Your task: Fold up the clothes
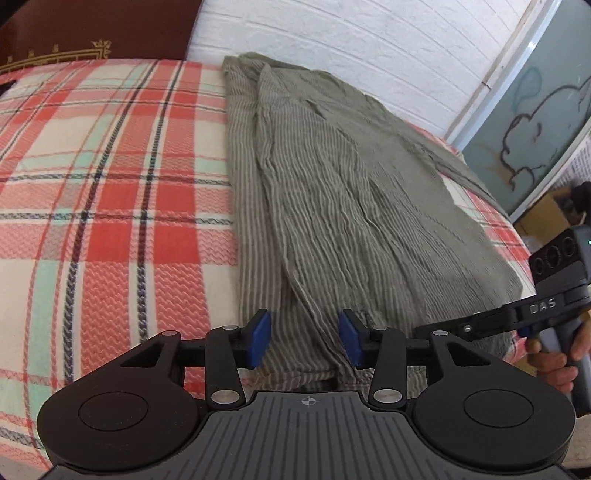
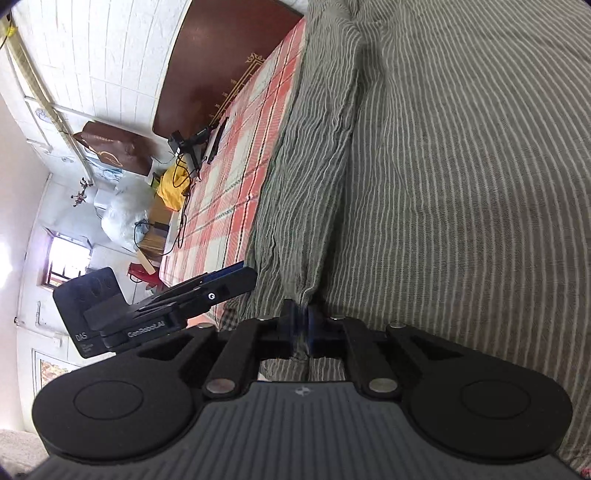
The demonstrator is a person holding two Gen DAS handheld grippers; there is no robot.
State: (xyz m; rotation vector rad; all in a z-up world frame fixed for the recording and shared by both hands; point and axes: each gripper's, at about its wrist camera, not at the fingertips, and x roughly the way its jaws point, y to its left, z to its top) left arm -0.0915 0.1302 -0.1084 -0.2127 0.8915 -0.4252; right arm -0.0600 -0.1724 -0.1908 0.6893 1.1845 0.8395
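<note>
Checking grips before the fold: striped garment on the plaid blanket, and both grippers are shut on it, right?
Not quite. The right gripper is shut on the garment, but the left wrist view shows the left gripper open, straddling the hem. It does lie on the plaid blanket.

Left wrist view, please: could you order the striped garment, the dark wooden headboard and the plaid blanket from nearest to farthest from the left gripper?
1. striped garment: its near hem lies between the open pads of the left gripper.
2. plaid blanket: spreads to the left, starting just beside the gripper.
3. dark wooden headboard: far upper left, beyond the blanket.
</note>
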